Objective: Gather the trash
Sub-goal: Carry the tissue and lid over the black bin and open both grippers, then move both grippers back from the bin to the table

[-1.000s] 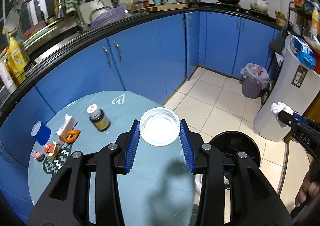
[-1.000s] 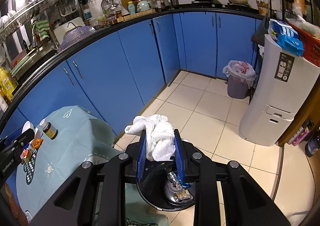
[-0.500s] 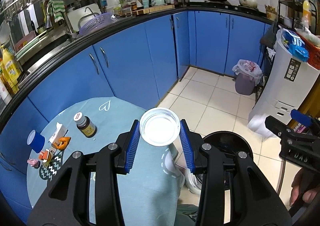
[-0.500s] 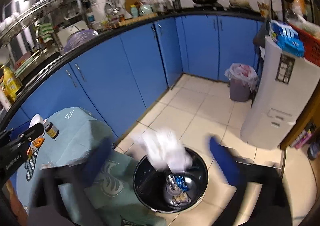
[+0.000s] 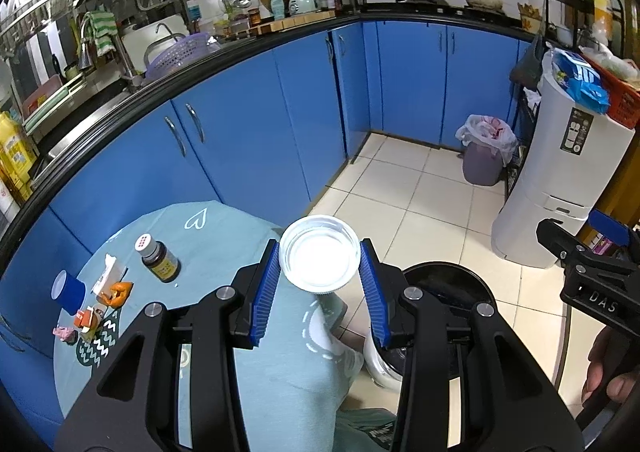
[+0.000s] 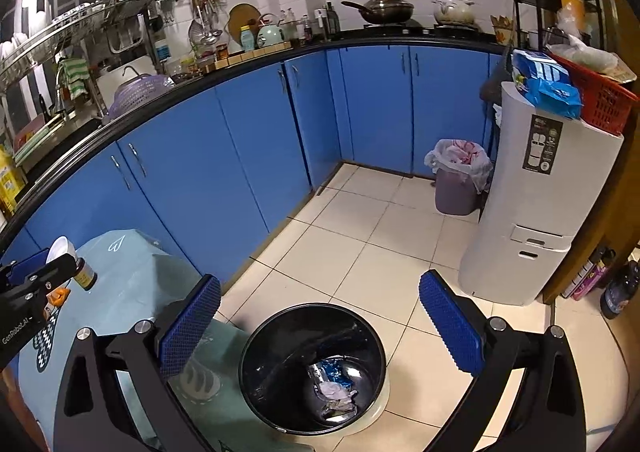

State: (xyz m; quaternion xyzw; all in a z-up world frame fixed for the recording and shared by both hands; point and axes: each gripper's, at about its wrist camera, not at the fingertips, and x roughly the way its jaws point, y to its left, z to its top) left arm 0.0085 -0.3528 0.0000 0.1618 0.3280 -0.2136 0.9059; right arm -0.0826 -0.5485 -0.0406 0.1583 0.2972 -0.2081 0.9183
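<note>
White plastic cup [image 5: 319, 259] is pinched between the left gripper [image 5: 320, 284] pads, mouth toward the camera, held over the table's [image 5: 224, 236] right edge beside the black bin [image 6: 314, 368] on the floor. Risk: the grip looks shallow, only on the sides, so the light cup could slip or miss the bin and land on the tiles if released too early. Right gripper [image 6: 316, 328] fingers spread wide over the bin, nothing between them, holding and touching nothing.

Blue cabinets [image 6: 248, 156] line the kitchen; a wok [image 6: 386, 8] sits on the counter [image 6: 280, 52].
</note>
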